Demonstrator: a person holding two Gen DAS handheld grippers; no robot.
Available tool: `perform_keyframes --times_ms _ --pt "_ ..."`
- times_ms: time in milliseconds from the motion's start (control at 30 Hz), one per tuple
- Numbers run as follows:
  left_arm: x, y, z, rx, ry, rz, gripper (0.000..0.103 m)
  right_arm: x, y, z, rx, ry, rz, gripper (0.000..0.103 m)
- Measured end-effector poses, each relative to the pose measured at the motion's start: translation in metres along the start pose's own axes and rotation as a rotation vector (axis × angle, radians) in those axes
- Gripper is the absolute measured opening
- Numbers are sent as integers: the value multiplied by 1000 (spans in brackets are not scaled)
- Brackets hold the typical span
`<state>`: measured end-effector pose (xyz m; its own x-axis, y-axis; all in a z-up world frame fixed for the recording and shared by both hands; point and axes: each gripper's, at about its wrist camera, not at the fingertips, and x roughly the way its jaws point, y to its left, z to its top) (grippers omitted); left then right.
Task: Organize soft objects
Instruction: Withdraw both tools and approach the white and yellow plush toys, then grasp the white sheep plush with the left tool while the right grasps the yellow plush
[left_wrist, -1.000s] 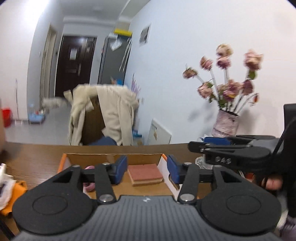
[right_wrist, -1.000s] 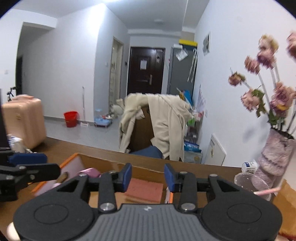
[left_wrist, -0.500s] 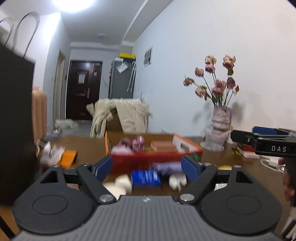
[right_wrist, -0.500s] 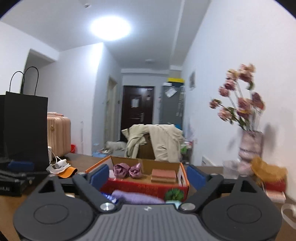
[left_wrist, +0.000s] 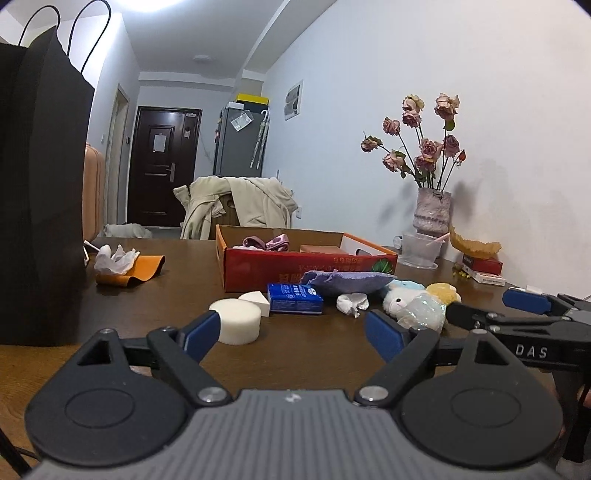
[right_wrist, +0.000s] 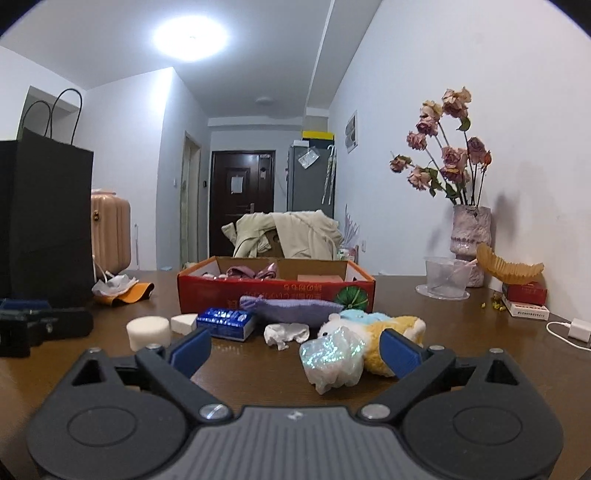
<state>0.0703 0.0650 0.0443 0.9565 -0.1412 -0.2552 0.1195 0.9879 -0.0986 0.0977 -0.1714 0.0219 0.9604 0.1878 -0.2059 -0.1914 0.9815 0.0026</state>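
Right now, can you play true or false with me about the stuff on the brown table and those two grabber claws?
1. The red cardboard box already has pink cloth things in it. True.
2. The white round foam cylinder is inside the box. False: it sits on the wooden table, in front of the box.
3. The left gripper is squeezing the blue tissue pack. False: its jaws have just been opening, with nothing between them.
4. The right gripper is open. True: its jaws have just been opening too.
5. The purple cloth pouch lies in front of the box. True.
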Motion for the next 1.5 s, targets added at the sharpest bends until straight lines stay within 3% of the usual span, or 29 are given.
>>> perform_keyframes --times_ms 400,667,800,867,1033,1167,1300,1400,1500 --pt "25 -3 6 -4 33 0 87 20 -13 4 34 29 -8 98" --pt "68 -19 16 -24 82 -27 87 46 -39 20 68 44 -31 97" --pt "96 -35 21 -32 130 -70 87 60 -64 26 84 55 -55 96" --pt "112 -44 23 -45 162 -99 85 69 -78 29 102 77 -52 89" --pt "151 -70 27 -110 233 -223 84 99 -120 37 168 150 -18 81" --pt "183 -96 30 -82 255 -235 84 127 -148 40 229 222 13 77" --pt "217 -96 44 -132 280 -238 78 148 -166 32 348 308 113 77" --pt "251 -91 47 -184 382 -255 66 162 -167 19 417 351 148 72" --pt "280 -87 40 -271 498 -321 54 168 -170 8 495 376 172 62"
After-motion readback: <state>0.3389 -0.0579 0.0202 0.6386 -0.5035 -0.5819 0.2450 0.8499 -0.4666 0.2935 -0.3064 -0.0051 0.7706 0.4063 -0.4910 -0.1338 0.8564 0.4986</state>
